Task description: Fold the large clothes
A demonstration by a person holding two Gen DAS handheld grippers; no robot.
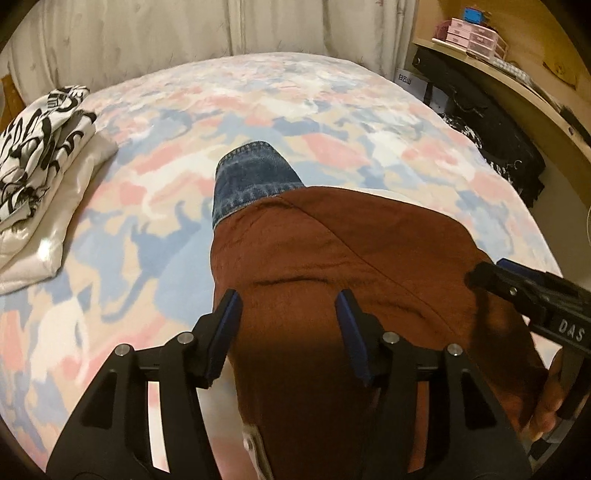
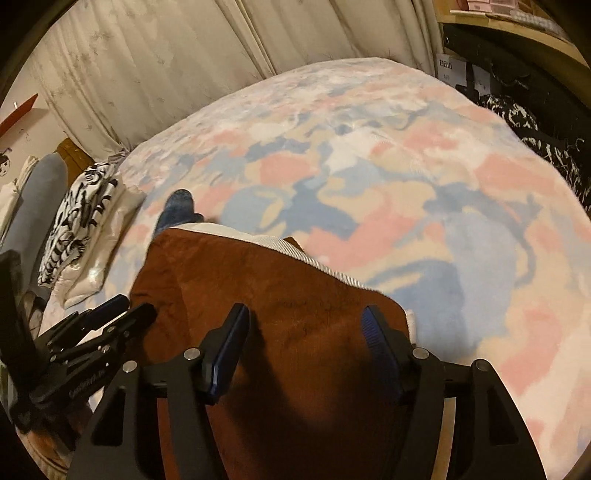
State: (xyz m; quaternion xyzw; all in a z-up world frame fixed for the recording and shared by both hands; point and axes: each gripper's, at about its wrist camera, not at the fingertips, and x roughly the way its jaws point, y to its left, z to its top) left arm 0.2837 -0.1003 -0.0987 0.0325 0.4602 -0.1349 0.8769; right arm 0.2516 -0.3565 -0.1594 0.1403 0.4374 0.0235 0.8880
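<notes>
A rust-brown fleece garment (image 1: 332,240) lies flat on the bed, and a blue denim sleeve end (image 1: 251,177) sticks out from under its far edge. My left gripper (image 1: 286,306) hovers over the garment's near left part, jaws apart, with only flat fabric below them. The right gripper (image 1: 487,269) reaches in at the garment's right side. In the right wrist view my right gripper (image 2: 304,314) stands open over the brown garment (image 2: 277,280), near its white ribbed edge (image 2: 314,264). The left gripper (image 2: 129,306) shows at the left there, the denim (image 2: 177,210) beyond it.
A pastel pink, blue and cream blanket (image 1: 258,99) covers the bed. Folded clothes, black-and-white print on white (image 1: 44,147), are stacked at the bed's left edge. Pale curtains (image 1: 184,33) hang behind. Dark clothing (image 1: 491,147) and a wooden desk (image 1: 517,85) stand to the right.
</notes>
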